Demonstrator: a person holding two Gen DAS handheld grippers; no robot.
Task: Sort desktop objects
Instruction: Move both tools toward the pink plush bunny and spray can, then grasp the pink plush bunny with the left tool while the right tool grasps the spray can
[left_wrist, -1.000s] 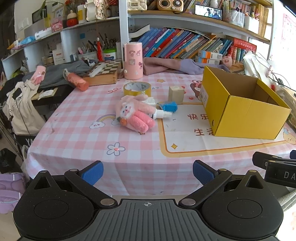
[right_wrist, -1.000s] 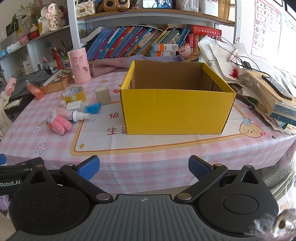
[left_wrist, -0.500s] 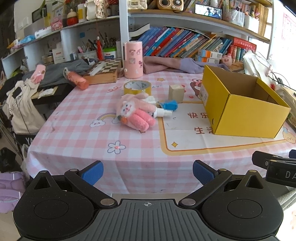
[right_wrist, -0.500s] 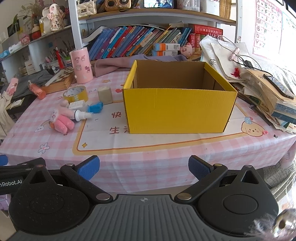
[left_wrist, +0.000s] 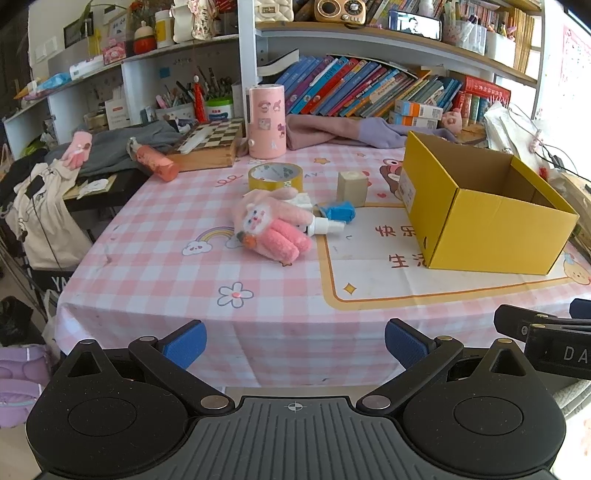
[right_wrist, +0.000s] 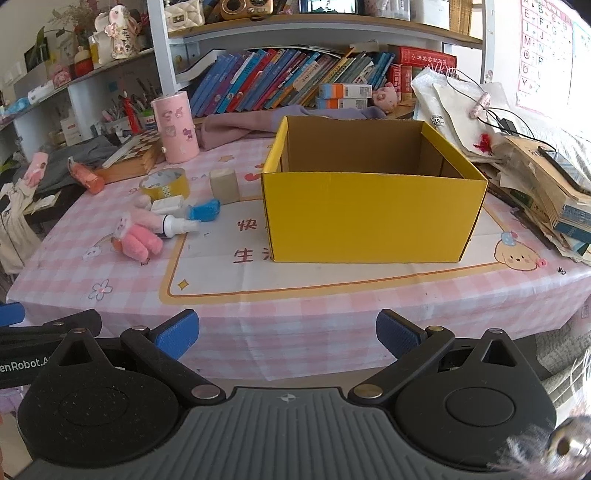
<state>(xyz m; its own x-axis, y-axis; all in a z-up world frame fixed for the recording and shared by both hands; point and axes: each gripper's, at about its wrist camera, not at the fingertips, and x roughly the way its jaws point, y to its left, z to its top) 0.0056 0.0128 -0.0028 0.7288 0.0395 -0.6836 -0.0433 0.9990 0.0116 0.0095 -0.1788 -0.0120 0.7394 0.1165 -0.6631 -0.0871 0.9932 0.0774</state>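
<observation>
Here, the table (left_wrist: 155, 236) wears a glossy pink-and-white checked cloth w/ cartoon prints and an orange-bordered panel. One yellow cardboard box (right_wrist: 373, 214) sits on that panel, open-topped, plain brown inside, nothing visible in it; crisp flat walls, square corners.

Left of the box lies a small huddle of loose things. One fuzzy pink plush bunny (left_wrist: 267, 225) lies on its back, white face up, chunky legs toward the camera. Touching its far side: one small white spray bottle (left_wrist: 327, 226) on its side, one crumpled blue item (left_wrist: 338, 211), and one white flat pack (right_wrist: 168, 204) partly hidden behind the plush. Just beyond stand one beige cube block (left_wrist: 351, 188) and one roll of yellow tape (left_wrist: 275, 176), lying flat, hole up. Further back, one tall pink cylinder (left_wrist: 266, 122) w/ stickers, upright, beside one wooden chessboard case (left_wrist: 210, 146) and one orange bottle (left_wrist: 155, 162) on its side.

Left claw (left_wrist: 293, 341): blue-padded tips wide apart, nothing between, hanging off the near table edge, approx. facing the plush. Right claw (right_wrist: 287, 332): tips likewise spread, empty, in front of the box's front wall, near the table edge.
</observation>
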